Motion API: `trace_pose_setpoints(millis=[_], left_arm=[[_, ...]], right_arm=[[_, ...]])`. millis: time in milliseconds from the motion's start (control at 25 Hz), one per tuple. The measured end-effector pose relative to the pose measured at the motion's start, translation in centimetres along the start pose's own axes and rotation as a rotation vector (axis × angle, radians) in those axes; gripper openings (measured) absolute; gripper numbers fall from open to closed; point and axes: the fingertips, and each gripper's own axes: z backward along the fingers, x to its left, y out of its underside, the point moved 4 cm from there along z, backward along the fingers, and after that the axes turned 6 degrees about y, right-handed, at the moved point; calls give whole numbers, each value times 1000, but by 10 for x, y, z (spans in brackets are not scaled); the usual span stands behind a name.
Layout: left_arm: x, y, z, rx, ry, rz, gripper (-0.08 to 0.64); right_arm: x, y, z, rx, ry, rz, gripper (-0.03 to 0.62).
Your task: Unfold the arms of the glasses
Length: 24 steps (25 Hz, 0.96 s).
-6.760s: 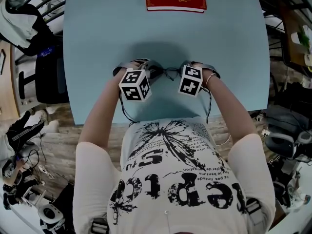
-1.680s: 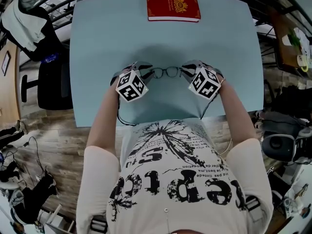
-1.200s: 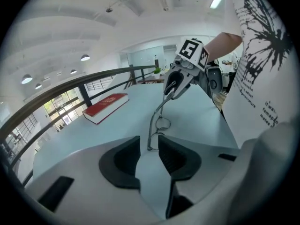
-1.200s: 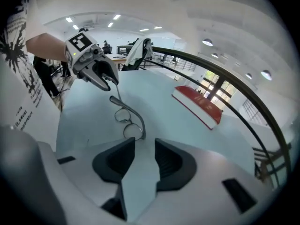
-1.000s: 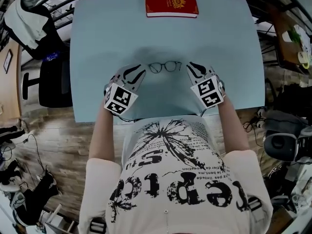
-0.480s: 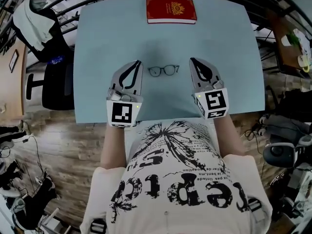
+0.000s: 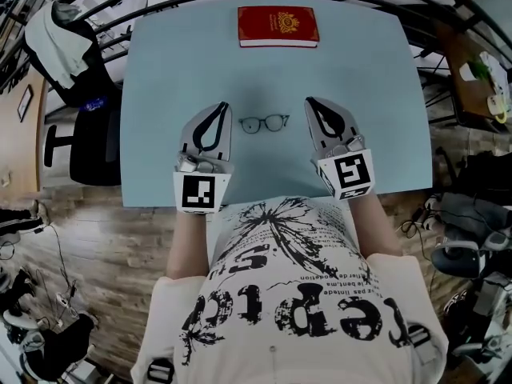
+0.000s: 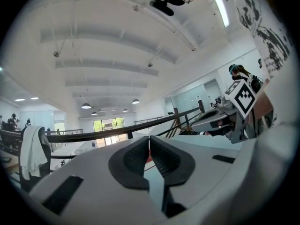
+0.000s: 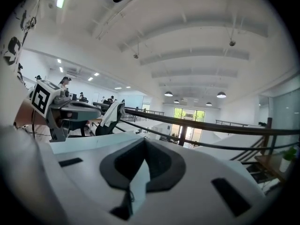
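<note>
Looking down from the head view, we found the glasses (image 7: pixel 264 123) lying on the pale blue bench (image 7: pixel 376 94), near its middle, between the two claws and touching neither. They showed as two round lenses joined by a bridge; the frame was too small for us to tell whether its arms were folded or spread. The left claw (image 7: pixel 222 105) hung just left of the glasses and the right claw (image 7: pixel 310 101) just right of them, both pointing away from the person toward the far edge of the bench. We read each claw's state in its own view: in the left gripper view the two dark pads (image 8: pixel 131 161) met at their tips with nothing between them, and in the right gripper view the pads were likewise pressed together on nothing. Both claws were therefore closed and empty. Each carried a cube with square markers at its rear, the left cube (image 7: pixel 201 191) and the right cube (image 7: pixel 346 174) sitting over the near edge of the bench. A red book (image 7: pixel 278 26) lay flat at the far edge, well apart from the glasses. Off the left side of the bench stood a dark chair (image 7: pixel 84 142), with a white garment (image 7: pixel 60 42) hanging farther back. The person's printed white shirt (image 7: pixel 288 294) filled the foot of the head view.
</note>
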Motion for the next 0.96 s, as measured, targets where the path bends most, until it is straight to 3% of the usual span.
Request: trace_pose_setpoints(millis=[960], left_arm=[[-8, 21, -8, 21, 2, -9, 23]], right_arm=[[-4, 27, -10, 4, -7, -28, 8]])
